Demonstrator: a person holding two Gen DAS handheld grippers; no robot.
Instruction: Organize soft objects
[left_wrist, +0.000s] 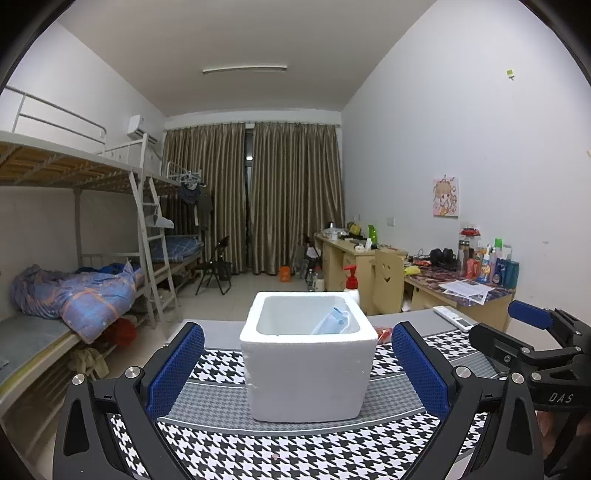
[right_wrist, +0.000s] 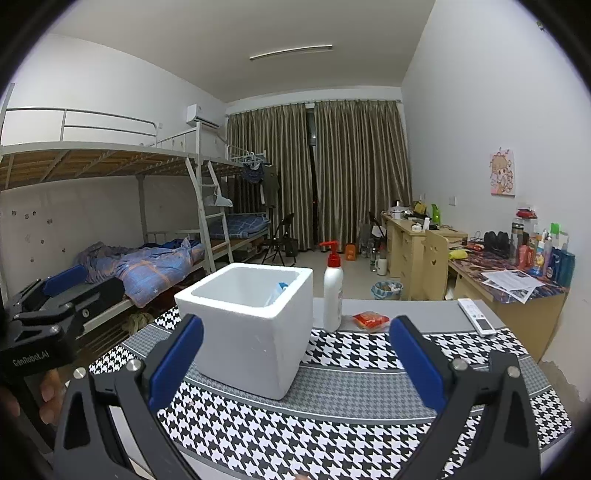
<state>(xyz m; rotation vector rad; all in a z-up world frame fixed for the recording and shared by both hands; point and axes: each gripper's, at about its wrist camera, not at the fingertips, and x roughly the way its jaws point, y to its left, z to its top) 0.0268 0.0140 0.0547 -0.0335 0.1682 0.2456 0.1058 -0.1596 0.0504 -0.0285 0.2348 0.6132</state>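
Masks lay inside the box, so you held both grippers' jaws wide and empty above the bench.

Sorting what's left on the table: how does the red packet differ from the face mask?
The red packet lies on the table beside the pump bottle; the face mask is already inside the foam box. The packet is red-orange and lies flat; the mask is pale blue and leans against the box wall. Both look soft and small.
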